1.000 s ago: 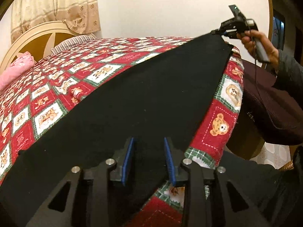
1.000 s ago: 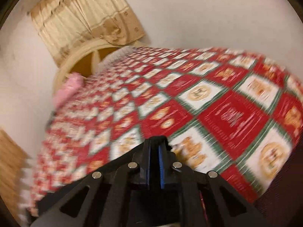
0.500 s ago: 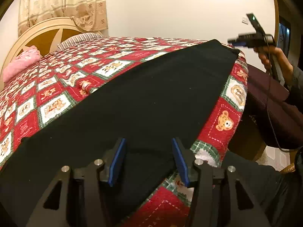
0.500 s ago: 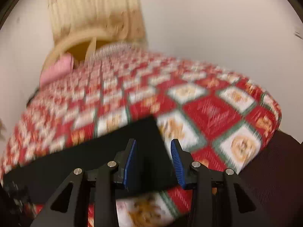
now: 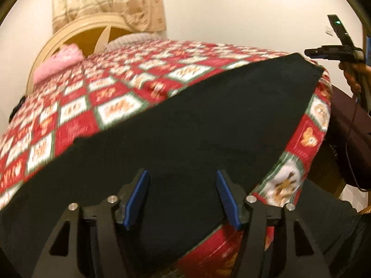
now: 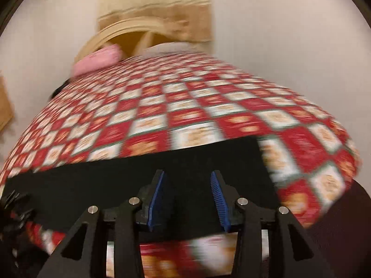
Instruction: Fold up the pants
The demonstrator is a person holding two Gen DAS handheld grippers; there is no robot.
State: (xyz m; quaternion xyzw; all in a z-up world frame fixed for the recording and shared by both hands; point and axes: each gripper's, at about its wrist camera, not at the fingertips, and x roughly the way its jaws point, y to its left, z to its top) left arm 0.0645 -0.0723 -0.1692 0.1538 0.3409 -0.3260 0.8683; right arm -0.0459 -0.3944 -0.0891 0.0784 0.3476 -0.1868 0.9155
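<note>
One pair of black cloth pants (image 5: 185, 125) is seen, spread flat along the near edge of a bed covered by a red-and-white patchwork quilt (image 5: 111, 106). Two grippers are counted. The left gripper (image 5: 182, 197), its blue-padded fingers (image 5: 135, 197) just widened, is held over the cloth with nothing gripped. The right gripper (image 6: 187, 199), fingers likewise parted, seems clear of the cloth, though blur hampers judgment.

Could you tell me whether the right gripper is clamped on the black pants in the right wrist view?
No, the right gripper is open, its blue pads apart over the flat black pants.
</note>
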